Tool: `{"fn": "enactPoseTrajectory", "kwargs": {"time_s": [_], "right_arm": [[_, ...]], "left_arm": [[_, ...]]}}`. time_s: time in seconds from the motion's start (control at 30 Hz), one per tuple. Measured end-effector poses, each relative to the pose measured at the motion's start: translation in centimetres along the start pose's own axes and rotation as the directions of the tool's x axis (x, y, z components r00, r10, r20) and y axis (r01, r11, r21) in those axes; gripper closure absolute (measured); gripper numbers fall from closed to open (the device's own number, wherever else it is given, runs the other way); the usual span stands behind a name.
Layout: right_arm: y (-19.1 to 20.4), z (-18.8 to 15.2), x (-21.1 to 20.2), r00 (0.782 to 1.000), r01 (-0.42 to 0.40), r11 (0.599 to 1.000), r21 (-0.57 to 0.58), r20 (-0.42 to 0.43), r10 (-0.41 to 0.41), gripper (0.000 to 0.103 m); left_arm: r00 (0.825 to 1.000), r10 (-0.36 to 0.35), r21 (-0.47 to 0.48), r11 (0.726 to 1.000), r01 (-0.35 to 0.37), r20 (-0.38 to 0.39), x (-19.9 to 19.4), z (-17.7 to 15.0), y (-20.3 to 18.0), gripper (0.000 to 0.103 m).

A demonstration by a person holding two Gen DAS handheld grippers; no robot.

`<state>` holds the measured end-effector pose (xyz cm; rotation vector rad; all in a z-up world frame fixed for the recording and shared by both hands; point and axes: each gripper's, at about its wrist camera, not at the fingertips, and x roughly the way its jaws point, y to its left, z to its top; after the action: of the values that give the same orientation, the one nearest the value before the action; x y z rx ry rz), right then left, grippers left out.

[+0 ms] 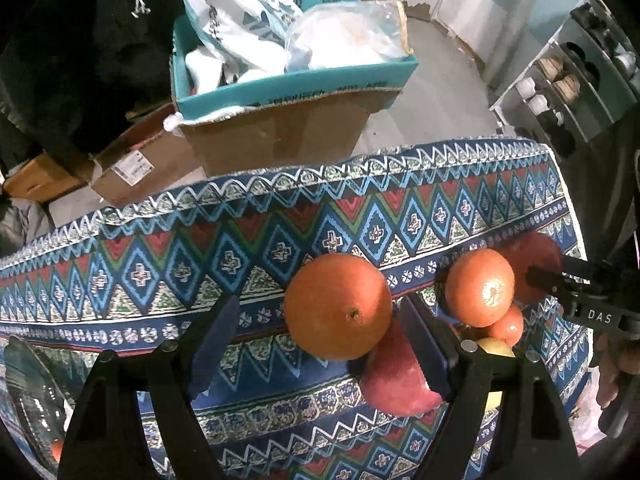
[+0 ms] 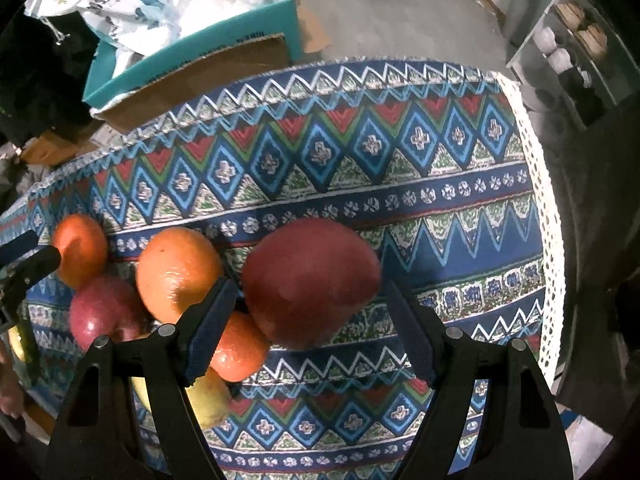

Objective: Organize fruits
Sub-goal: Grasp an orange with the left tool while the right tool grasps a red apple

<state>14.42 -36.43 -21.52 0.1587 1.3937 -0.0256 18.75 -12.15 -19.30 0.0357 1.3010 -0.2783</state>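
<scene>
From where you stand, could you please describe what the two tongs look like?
Both tongs, left and right, look alike: black plastic frames with triangular cut-outs and round silver pins, each carrying two flat fingers faced with dark blue pads. Seen from the left wrist, the right one's black body shows white letters "DAS". No cables or sleeves are visible.

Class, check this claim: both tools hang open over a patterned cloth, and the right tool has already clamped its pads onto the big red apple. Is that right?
Not quite. In the right wrist view the right tool is open around the big red apple, with its pads not pressing on it. The rest holds: the left tool is open too, over the patterned cloth.
</scene>
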Motion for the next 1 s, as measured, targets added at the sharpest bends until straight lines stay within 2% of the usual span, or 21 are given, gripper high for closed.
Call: {"fn": "enactPoseTrajectory", "kwargs": {"time_s": [0.17,0.53,0.63,0.73,1.0], "right_arm": [[-0.6,-0.5,1.4,0.999,-0.029,0.999,0.016,-0.019,0.029,0.024],[-0.3,-1.0,2.5,1.0,-0.003,1.0,-0.014,0.007,0.003,0.025],[-0.1,-0.8,2.4,1.0,0.004,1.0,-0.02,0.014,-0.004,0.026],[0.3,-0.5,2.7,1.0,0.005,1.0,-0.021,0.024,-0.004,0.026],[0.2,-1.4,1.9,0.997,-0.011,0.999,-0.036,0.075,0.014,0.027]], "left_arm": [[1.0,0.008,-0.002,1.0,-0.009,-0.028,1.4,-0.1,-0.1,0.019],[0.996,0.0,-0.013,1.0,-0.001,-0.091,4.0,-0.2,-0.6,0.02],[0.994,-0.055,-0.031,0.998,0.052,-0.097,4.5,-0.4,-0.2,0.03],[0.993,-0.075,-0.02,0.997,0.074,-0.092,4.5,-0.6,-0.1,0.033],[0.997,-0.027,0.004,1.0,0.027,-0.07,3.8,-1.5,0.0,0.034]]}}
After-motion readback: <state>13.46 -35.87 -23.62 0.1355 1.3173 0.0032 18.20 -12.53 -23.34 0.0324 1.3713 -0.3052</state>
